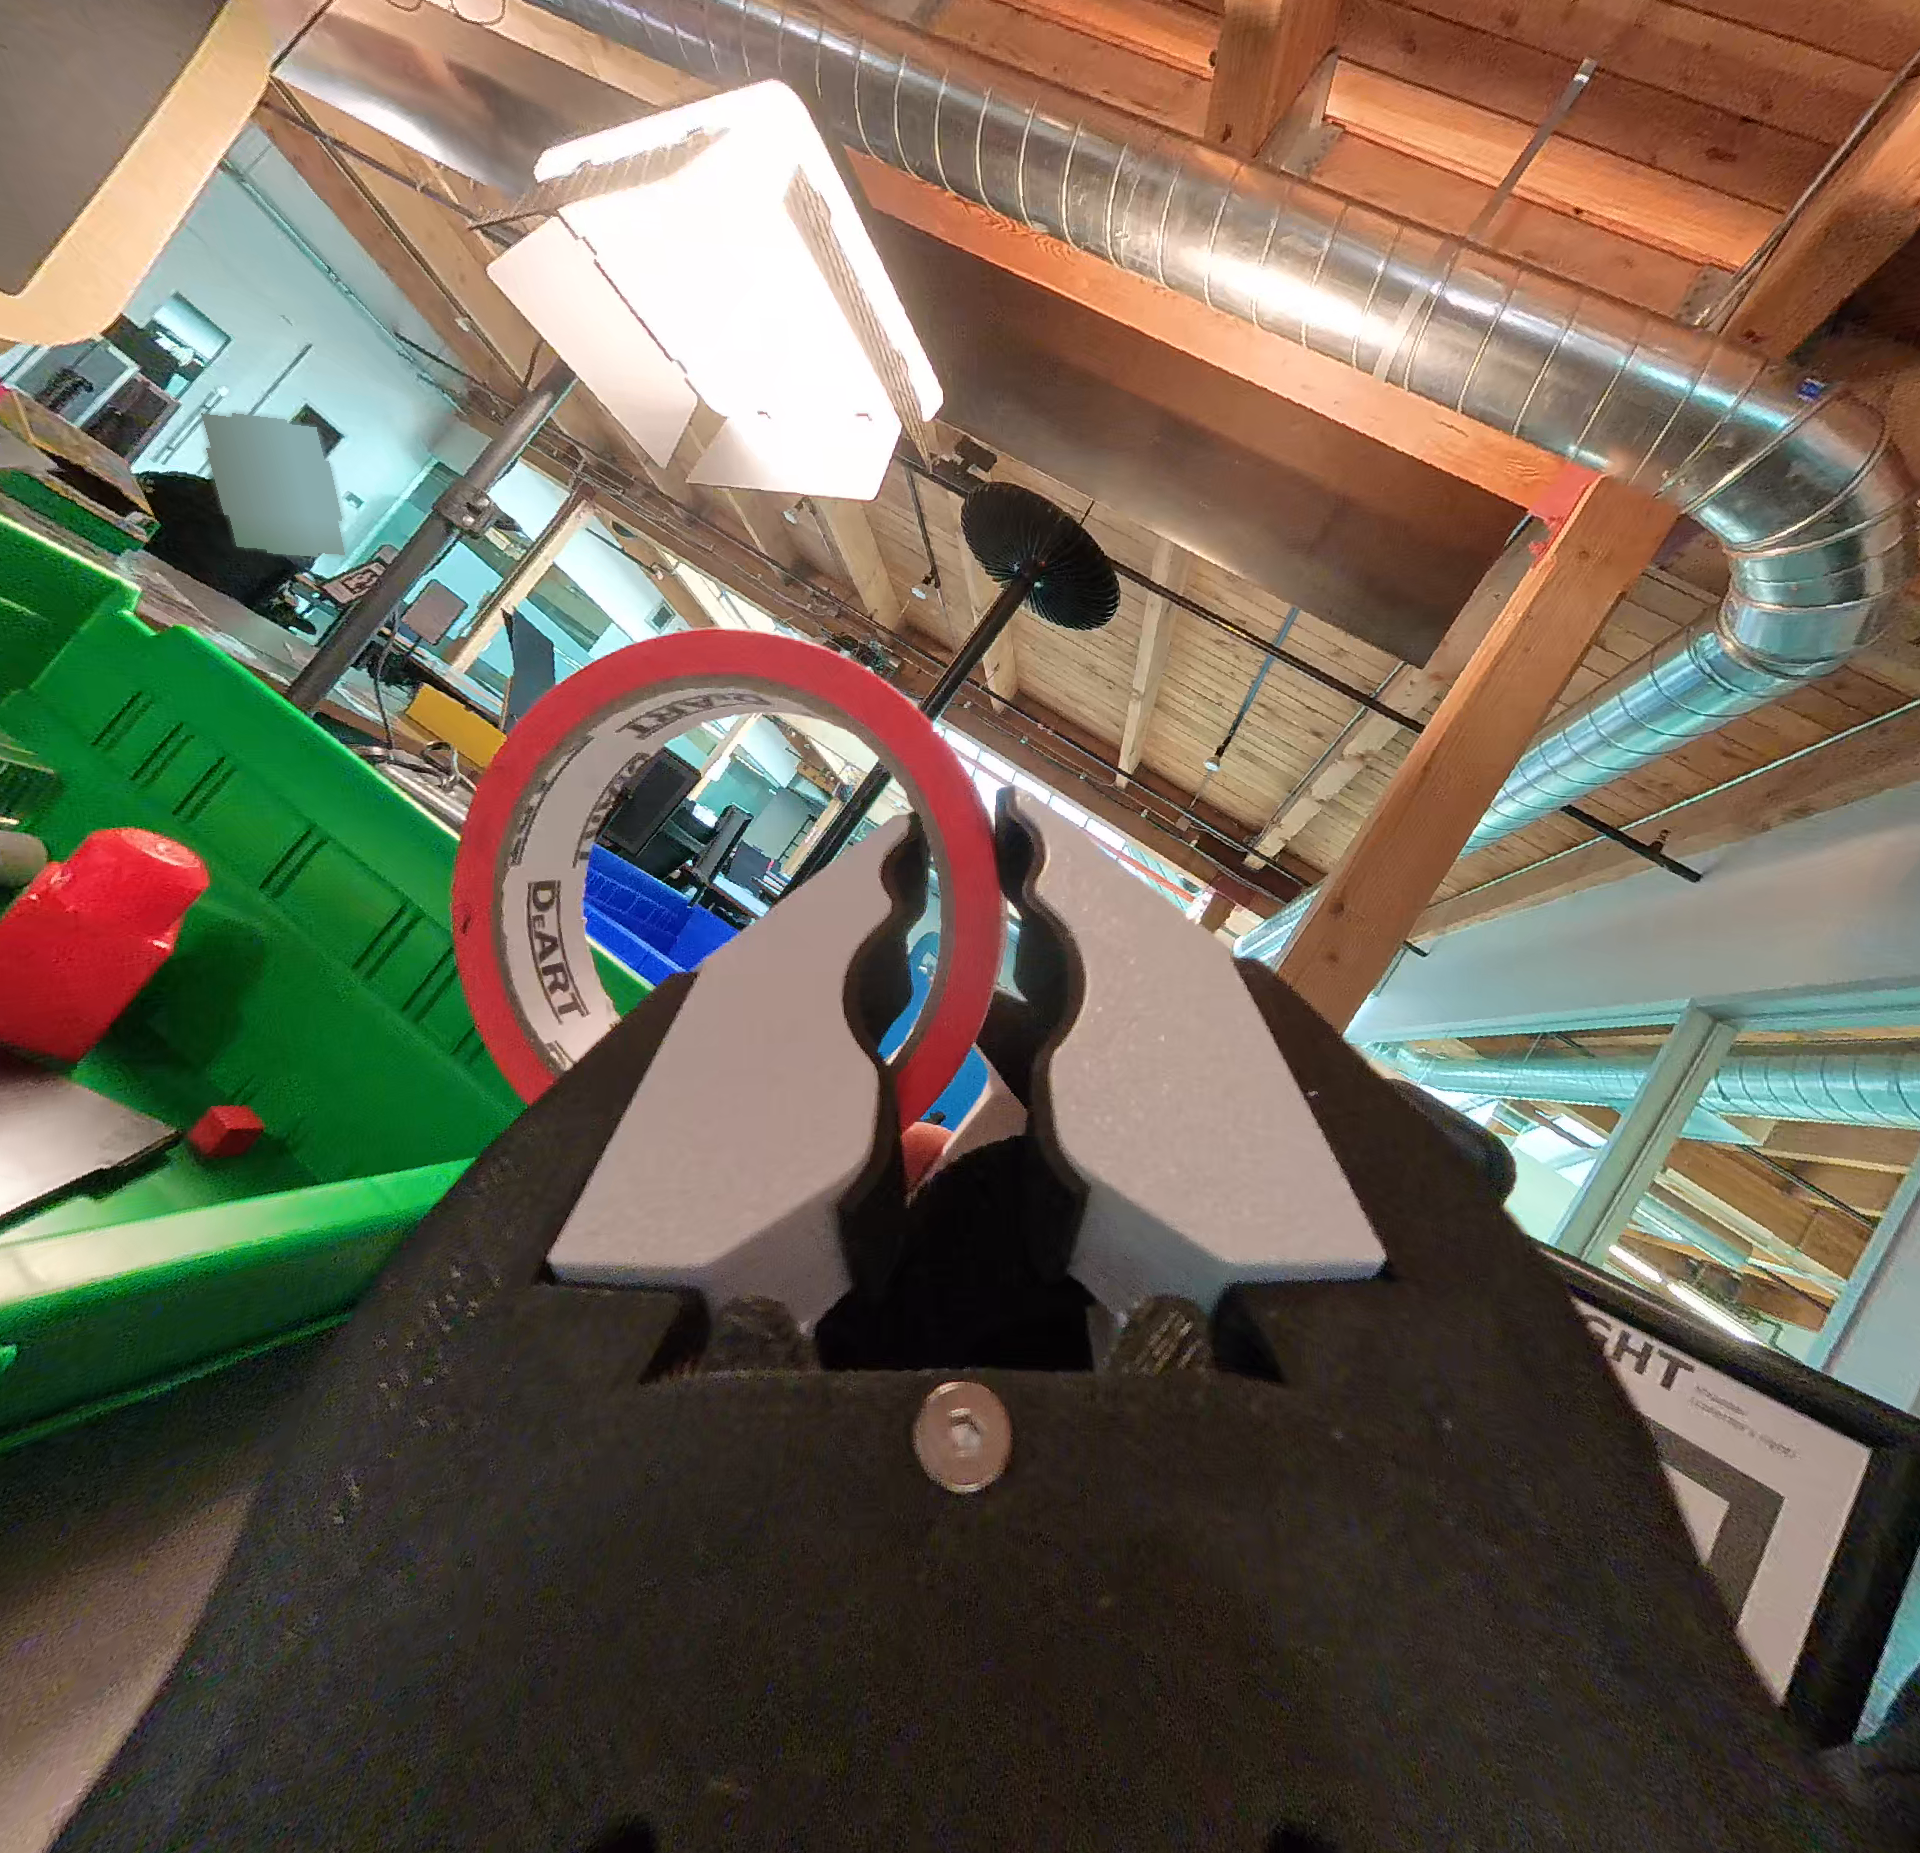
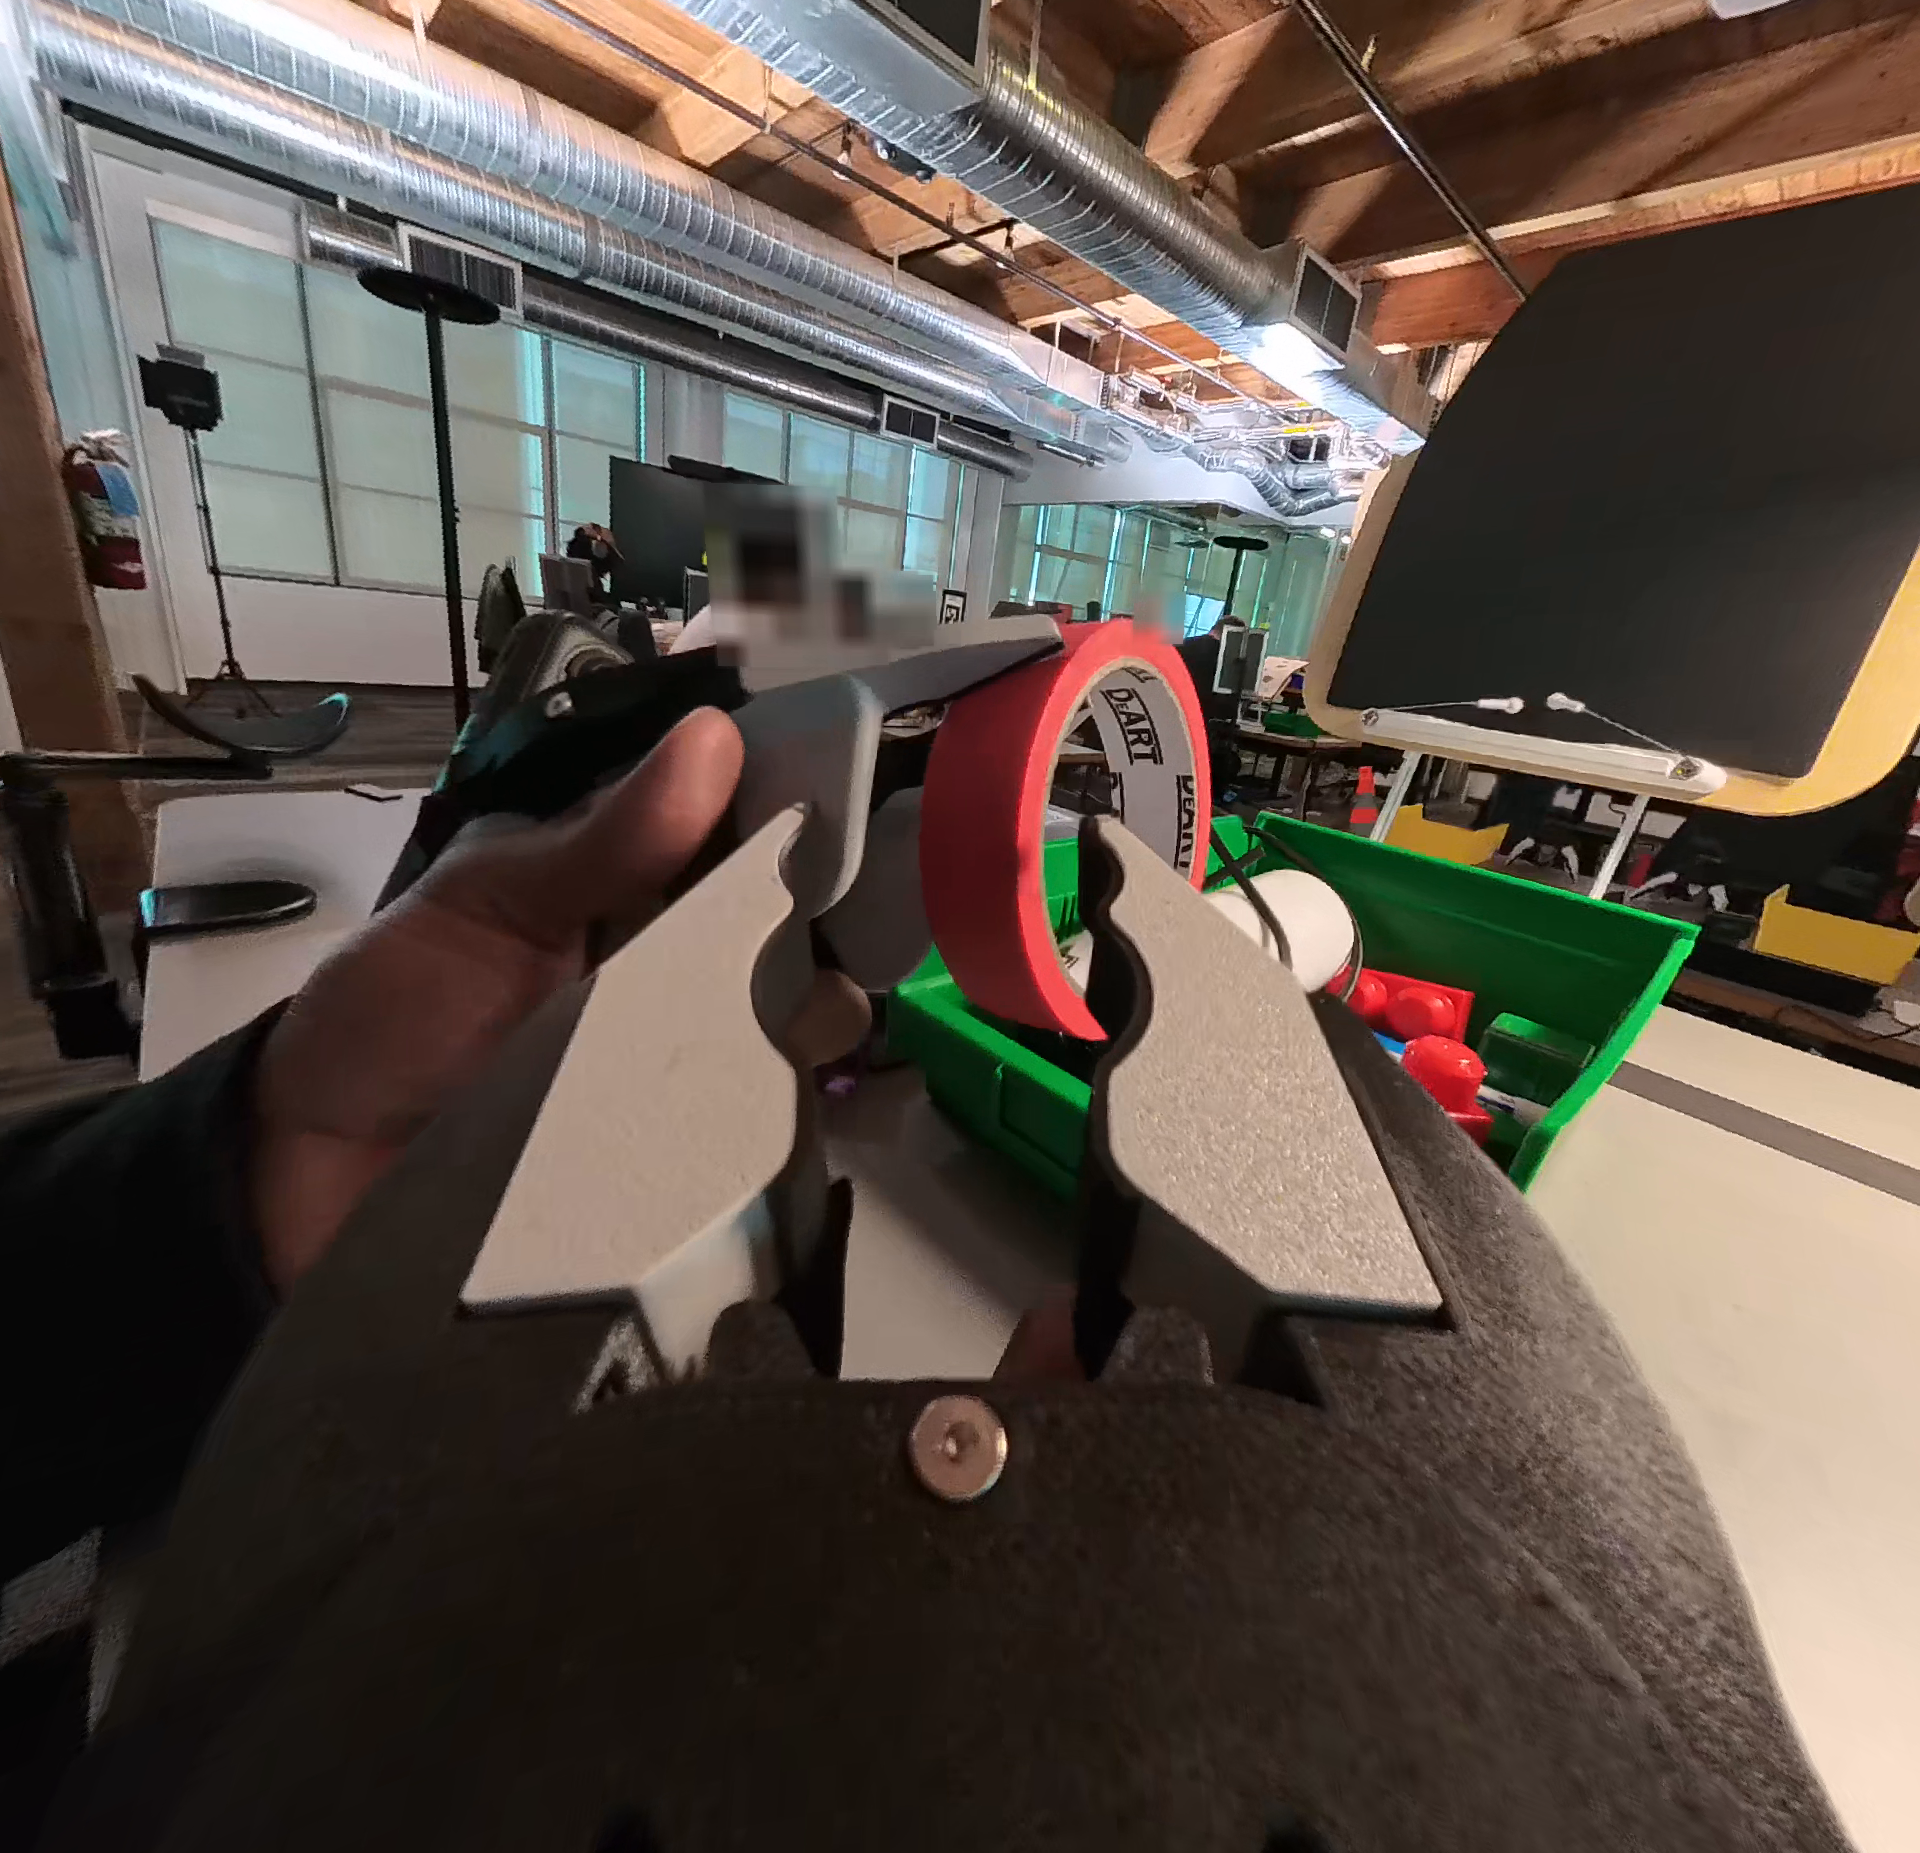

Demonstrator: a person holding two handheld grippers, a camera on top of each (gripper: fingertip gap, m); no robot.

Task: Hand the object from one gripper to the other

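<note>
Left claw (image 1: 951, 858) pinches the red ring-shaped roll of masking tape (image 1: 727, 868) by its rim, above the green plastic bin (image 2: 1455, 930). Right claw (image 2: 940, 868) spread, straddling the roll's lower edge. Risk: early release before the right closes drops the roll into the bin.

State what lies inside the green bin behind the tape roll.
In the right wrist view, the green bin holds red plastic pieces and a white cylinder. The red tape roll and right claw cover the bin's near end, so anything there is hidden.
</note>
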